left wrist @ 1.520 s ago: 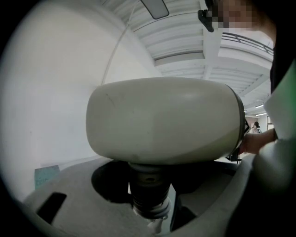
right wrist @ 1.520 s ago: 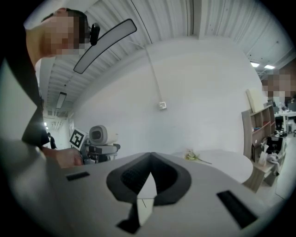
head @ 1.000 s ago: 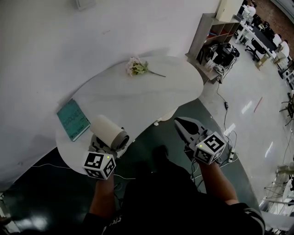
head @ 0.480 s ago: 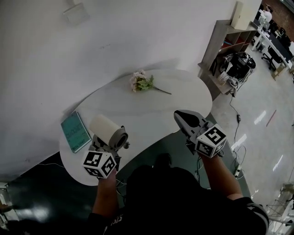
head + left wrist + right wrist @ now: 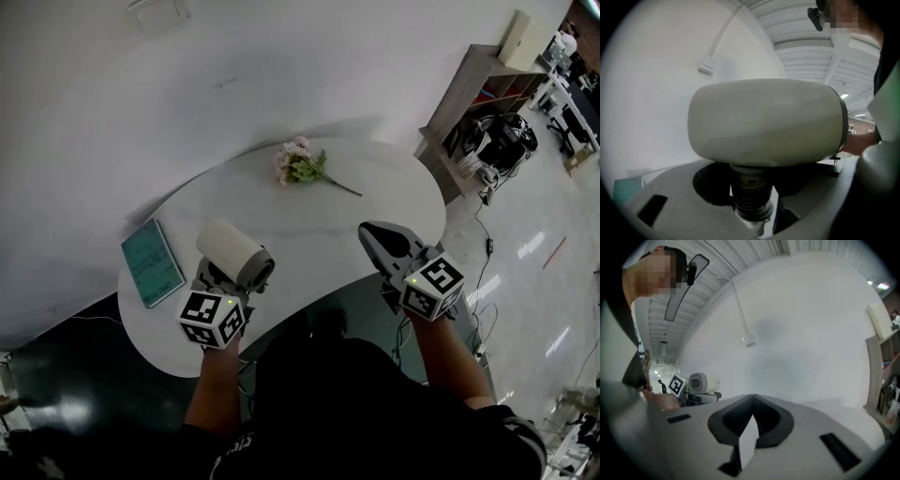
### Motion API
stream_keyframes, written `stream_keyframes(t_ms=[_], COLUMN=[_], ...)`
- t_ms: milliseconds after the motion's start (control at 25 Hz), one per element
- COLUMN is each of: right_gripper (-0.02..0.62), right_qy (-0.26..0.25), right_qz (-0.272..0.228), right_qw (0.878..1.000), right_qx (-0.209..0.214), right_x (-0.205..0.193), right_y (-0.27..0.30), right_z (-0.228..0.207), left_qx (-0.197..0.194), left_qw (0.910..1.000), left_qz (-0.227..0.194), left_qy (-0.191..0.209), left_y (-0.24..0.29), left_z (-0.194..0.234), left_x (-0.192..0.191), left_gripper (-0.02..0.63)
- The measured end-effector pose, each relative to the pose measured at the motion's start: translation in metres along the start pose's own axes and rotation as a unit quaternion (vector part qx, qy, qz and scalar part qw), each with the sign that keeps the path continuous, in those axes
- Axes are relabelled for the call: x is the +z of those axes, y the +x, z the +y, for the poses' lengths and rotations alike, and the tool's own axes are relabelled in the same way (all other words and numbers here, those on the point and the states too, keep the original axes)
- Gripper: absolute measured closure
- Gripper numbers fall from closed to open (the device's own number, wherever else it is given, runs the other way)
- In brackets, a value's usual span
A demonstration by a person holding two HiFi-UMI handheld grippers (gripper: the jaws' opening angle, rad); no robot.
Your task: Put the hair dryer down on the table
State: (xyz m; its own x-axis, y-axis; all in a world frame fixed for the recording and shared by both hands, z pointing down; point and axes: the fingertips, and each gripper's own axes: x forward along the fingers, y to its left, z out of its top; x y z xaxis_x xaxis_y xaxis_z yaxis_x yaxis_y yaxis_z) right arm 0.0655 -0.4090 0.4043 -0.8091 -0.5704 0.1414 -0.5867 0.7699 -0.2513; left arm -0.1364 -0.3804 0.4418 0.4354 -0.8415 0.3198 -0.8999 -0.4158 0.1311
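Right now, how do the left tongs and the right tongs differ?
The left tongs grip the hair dryer by its handle; the right tongs hold nothing. The left tongs' jaws stand apart around that handle; the right tongs' jaws are together. Both sit over the table's near edge.

- Grey-jawed left gripper [image 5: 223, 279], white cube [image 5: 211, 320] with black square markers, seven o'clock.
- Matching right gripper [image 5: 369, 231], four o'clock.
- Worn: black top [image 5: 342, 408]; white-striped sleeve [image 5: 521, 439], five o'clock.
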Motion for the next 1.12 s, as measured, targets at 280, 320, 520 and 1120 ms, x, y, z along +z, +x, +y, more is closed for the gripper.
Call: stream_keyframes(t_ms=[280,320,520,1120], right_gripper=[0.591,0.590,0.589,0.591], right_qy=[0.014,0.014,0.013,0.043], right_qz=[0.036,0.041,0.053,0.073], right_qw=[0.999,0.999,0.998,0.996], right_qx=[-0.008,-0.009,-0.009,-0.041], right_x=[-0.021,-0.023,-0.032,-0.064], right_y=[0.029,0.033,0.050,0.044], right_z=[0.000,0.000,-0.004,-0.033], left_qx=[-0.003,-0.005,-0.024,-0.092], left_qw=[0.9993,0.9990,0.9968,0.9776], left_qz=[0.034,0.039,0.067,0.164], left_qy=[0.015,0.020,0.037,0.094], left_y=[0.025,0.029,0.053,0.128], left_z=[0.041,0.046,0.058,0.042], left_x=[-0.019,-0.021,-0.041,-0.109], left_gripper=[0.383,0.383,0.383,0.385])
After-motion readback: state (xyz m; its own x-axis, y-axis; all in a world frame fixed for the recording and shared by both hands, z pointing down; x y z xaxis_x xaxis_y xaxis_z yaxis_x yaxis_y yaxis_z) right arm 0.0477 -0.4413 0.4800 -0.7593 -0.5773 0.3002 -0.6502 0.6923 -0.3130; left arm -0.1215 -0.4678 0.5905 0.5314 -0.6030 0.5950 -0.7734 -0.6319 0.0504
